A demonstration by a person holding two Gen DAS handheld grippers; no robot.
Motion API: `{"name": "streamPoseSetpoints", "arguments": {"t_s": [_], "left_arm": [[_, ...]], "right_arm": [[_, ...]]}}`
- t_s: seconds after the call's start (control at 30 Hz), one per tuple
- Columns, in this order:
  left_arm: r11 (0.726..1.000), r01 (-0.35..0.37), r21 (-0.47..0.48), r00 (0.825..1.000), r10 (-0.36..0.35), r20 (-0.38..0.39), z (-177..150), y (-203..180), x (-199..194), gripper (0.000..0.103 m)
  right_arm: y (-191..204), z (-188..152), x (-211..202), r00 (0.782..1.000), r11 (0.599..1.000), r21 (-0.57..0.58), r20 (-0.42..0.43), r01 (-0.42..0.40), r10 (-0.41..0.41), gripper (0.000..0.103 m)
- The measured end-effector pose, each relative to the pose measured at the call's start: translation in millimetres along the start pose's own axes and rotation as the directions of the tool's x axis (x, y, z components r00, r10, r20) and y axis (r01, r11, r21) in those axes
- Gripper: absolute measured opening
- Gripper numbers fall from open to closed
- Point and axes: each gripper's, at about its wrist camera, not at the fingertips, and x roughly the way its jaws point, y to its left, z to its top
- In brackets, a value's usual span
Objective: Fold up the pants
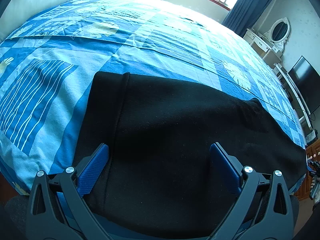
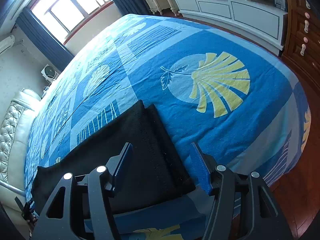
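Observation:
Black pants point(image 1: 170, 132) lie flat along the near edge of a bed with a blue patterned sheet point(image 1: 140, 40). In the left wrist view, my left gripper point(image 1: 159, 150) is open just above one end of the pants, where a stitched hem band runs; its blue fingers point(image 1: 96, 166) straddle the cloth. In the right wrist view, my right gripper point(image 2: 161, 150) is open over the other end of the pants point(image 2: 140, 150), whose ribbed band lies between the fingers. Neither gripper holds cloth.
The sheet point(image 2: 200, 50) covers the whole bed. A padded headboard point(image 2: 14, 132) stands at the left, a window point(image 2: 66, 6) beyond. A white TV cabinet point(image 2: 230, 10) and wooden drawers point(image 2: 300, 30) line the right side. A TV point(image 1: 306, 84) and mirror point(image 1: 280, 30) stand by the wall.

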Motion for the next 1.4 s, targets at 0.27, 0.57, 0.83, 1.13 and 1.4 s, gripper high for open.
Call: {"name": "streamPoseSetpoints", "arguments": {"t_s": [0.27, 0.57, 0.83, 1.13, 1.4], "left_arm": [[0.998, -0.055, 0.025, 0.998, 0.055, -0.008, 0.2, -6.5, 4.2, 0.1], [0.999, -0.044, 0.019, 0.999, 0.045, -0.011, 1.3, -4.1, 3.4, 0.101], [1.0, -0.011, 0.014, 1.0, 0.011, -0.022, 0.3, -0.6, -6.7, 0.101], [1.0, -0.021, 0.004, 1.0, 0.021, -0.021, -5.8, 3.8, -31.9, 0.1], [1.0, -0.016, 0.01, 1.0, 0.016, 0.002, -0.1, -0.6, -44.4, 0.101]], "right_arm": [[12.0, -9.0, 10.2, 0.99, 0.989, -0.061, -0.06, -0.134, 0.13, 0.066], [38.3, -16.6, -2.3, 0.969, 0.969, 0.021, -0.037, -0.245, 0.246, 0.018], [120.1, -25.5, -70.8, 0.841, 0.845, 0.003, 0.092, -0.535, 0.533, 0.018], [279.7, -67.9, -84.0, 0.802, 0.785, -0.179, -0.04, -0.593, 0.596, 0.018], [382.2, -141.2, -6.5, 0.899, 0.821, -0.364, -0.184, -0.439, 0.398, 0.018]]}}
